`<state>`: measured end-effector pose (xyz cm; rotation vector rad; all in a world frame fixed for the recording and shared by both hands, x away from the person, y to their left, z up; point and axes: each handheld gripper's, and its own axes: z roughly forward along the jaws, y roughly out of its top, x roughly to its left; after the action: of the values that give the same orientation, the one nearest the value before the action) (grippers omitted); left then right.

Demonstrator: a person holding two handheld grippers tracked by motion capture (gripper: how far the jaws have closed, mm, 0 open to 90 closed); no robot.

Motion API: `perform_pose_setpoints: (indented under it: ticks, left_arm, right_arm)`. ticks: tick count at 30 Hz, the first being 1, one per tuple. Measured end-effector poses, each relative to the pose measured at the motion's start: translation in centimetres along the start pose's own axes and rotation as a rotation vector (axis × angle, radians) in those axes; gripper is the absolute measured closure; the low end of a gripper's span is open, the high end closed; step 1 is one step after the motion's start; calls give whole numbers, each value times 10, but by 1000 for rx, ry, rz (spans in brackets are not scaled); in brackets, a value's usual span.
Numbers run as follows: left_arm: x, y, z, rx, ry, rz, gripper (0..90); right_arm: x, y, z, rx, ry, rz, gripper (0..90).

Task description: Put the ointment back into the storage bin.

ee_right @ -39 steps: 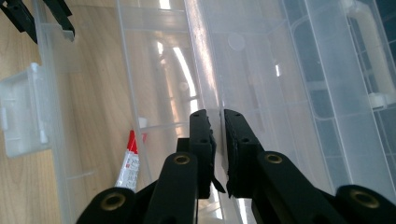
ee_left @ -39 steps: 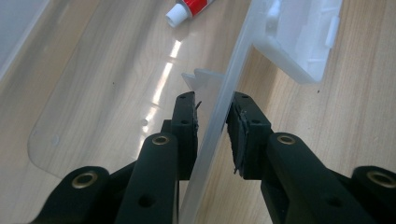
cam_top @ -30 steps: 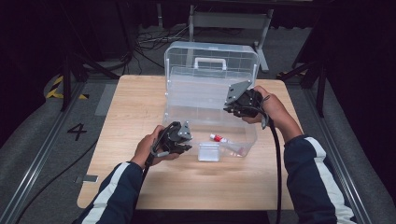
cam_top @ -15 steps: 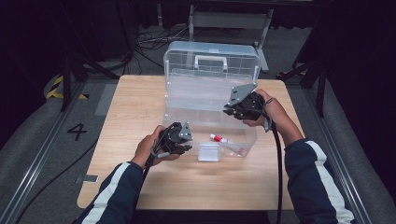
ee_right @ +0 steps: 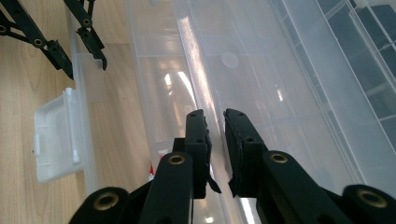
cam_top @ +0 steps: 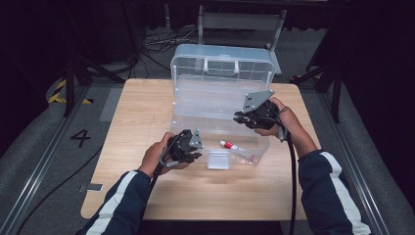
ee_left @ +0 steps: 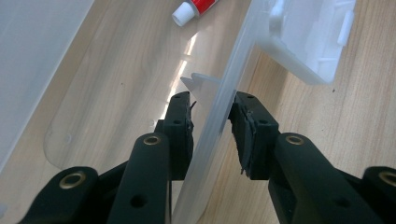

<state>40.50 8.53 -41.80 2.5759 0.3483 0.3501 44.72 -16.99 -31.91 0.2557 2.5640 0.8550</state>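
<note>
A clear plastic storage box (cam_top: 215, 110) is sitting open on a wooden table (cam_top: 147, 122), its lid (cam_top: 222, 66) standing up at the far side with a single handle moulded into it. The left gripper (cam_top: 188, 147) is straddling the box's near wall, one jaw inside and one outside, with the thin wall (ee_left: 219, 116) running up between the pads; the jaws have just been opening a little, and the wall is lying against the outer pad with a gap showing on the inner side. Just beyond the left gripper's tips, inside the box, a small red-and-white tube (ee_left: 196, 8) is lying on the floor of the box, and to the outer side of those tips a white latch (ee_left: 308, 37) is hanging off the wall. The right gripper (cam_top: 254, 115) is reaching in from the opposite side, its jaws close together on a clear inner wall (ee_right: 205, 98) of the box and having just been opening slightly; whether the pads are pressing is hard to tell. Ahead of the right gripper, the left gripper's black jaws are showing at the far wall beside the latch. Dark grey floor is surrounding the table, with a painted numeral four, cables and black stands behind. Counted: one box, one tube, one latch, two grippers.
</note>
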Motion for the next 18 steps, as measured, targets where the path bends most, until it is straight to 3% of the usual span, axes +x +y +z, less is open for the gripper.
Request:
perform_pose_setpoints:
  ticks: [18]
  left_arm:
    - [0, 0, 0, -15, 0, -6, 688]
  right_arm:
    - [6, -4, 1, -23, -21, 1, 786]
